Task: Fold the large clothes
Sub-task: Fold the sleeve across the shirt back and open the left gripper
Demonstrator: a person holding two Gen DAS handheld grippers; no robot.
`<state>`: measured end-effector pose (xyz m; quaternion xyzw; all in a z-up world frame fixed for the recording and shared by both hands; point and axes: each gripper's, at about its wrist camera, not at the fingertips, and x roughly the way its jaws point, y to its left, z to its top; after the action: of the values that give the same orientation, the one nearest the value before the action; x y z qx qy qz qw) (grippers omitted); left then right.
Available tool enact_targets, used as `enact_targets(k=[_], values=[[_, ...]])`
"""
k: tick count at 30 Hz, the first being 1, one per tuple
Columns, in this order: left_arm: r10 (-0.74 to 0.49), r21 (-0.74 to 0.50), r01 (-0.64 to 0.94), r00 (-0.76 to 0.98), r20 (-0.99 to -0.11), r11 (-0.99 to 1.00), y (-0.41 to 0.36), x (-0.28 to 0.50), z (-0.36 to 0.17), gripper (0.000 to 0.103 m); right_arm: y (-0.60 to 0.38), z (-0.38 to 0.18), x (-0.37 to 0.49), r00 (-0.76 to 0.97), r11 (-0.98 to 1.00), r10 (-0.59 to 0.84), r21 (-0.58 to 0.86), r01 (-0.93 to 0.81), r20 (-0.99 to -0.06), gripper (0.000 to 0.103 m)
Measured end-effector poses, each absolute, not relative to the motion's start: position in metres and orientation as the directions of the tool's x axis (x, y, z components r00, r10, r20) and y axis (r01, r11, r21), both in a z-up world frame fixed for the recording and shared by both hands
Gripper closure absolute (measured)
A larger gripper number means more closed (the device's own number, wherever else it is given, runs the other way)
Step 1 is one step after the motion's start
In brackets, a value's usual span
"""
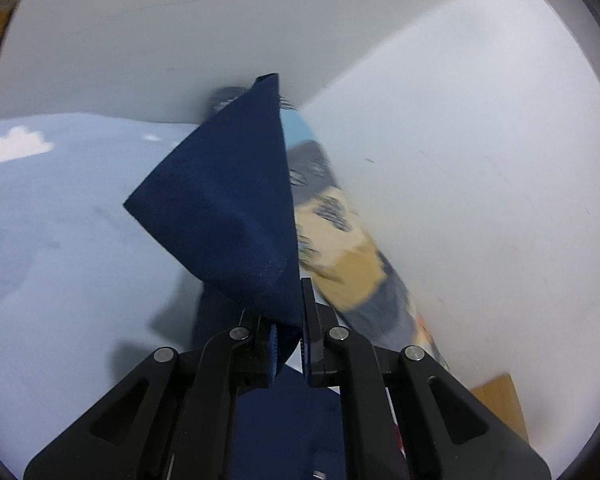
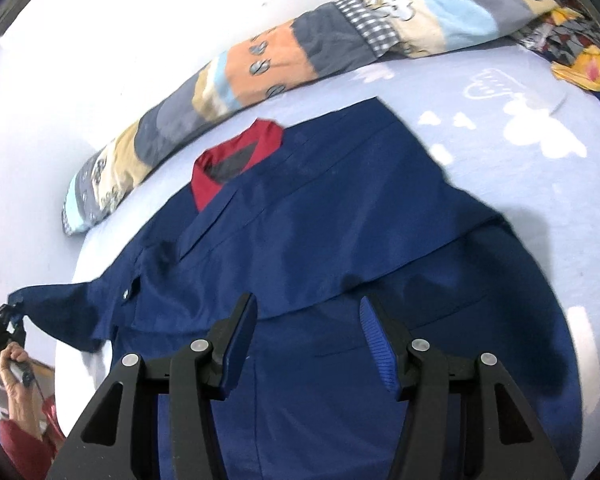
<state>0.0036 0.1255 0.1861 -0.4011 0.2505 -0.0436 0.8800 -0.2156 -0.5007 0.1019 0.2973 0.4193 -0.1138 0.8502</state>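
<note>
One sleeve (image 2: 60, 312) of the navy jacket (image 2: 320, 240) is pinched tight in the left gripper (image 1: 288, 344), lifted off the pale blue bedsheet (image 2: 480, 128) at the garment's left edge. The jacket lies flat, red collar (image 2: 236, 160) toward the patchwork bolster (image 2: 300, 52), its long axis running from collar down under the right gripper (image 2: 308, 344). That gripper hangs half-open and empty just above the hem area (cloth below looks untouched, though blur makes this uncertain). The held sleeve likely folds rightward, across the chest.
</note>
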Motion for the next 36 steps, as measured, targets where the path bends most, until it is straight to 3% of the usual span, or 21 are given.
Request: enact_targets(k=[7, 14, 21, 26, 30, 32, 36], values=[[-0.409, -0.684, 0.056, 0.836, -0.366, 0.727, 0.005, -0.006, 0.268, 0.096, -0.535, 0.121, -0.238, 0.672, 0.763, 0.019, 0.445, 0.469, -0.741, 0.046], [-0.555, -0.634, 0.228, 0.740, -0.381, 0.739, -0.137, -0.021, 0.289, 0.096, -0.565, 0.131, -0.260, 0.701, 0.735, -0.015, 0.467, 0.492, -0.713, 0.046], [-0.693, -0.664, 0.311, 0.567, -0.445, 0.680, -0.278, -0.048, 0.232, 0.096, -0.591, 0.139, -0.279, 0.721, 0.696, -0.073, 0.483, 0.532, -0.689, 0.046], [-0.713, -0.659, 0.296, 0.421, -0.560, 0.692, -0.377, -0.060, 0.144, 0.096, -0.600, 0.144, -0.286, 0.727, 0.690, -0.097, 0.480, 0.541, -0.680, 0.046], [-0.660, -0.593, 0.291, 0.343, -0.668, 0.751, -0.423, -0.084, 0.084, 0.094, -0.603, 0.146, -0.287, 0.726, 0.691, -0.110, 0.473, 0.547, -0.679, 0.046], [-0.628, -0.564, 0.277, 0.290, -0.722, 0.778, -0.432, -0.091, 0.058, 0.079, -0.606, 0.145, -0.288, 0.726, 0.687, -0.109, 0.476, 0.549, -0.680, 0.046], [-0.669, -0.585, 0.341, 0.234, -0.706, 0.736, -0.428, -0.117, 0.062, 0.066, -0.610, 0.146, -0.288, 0.726, 0.679, -0.116, 0.479, 0.556, -0.678, 0.046]])
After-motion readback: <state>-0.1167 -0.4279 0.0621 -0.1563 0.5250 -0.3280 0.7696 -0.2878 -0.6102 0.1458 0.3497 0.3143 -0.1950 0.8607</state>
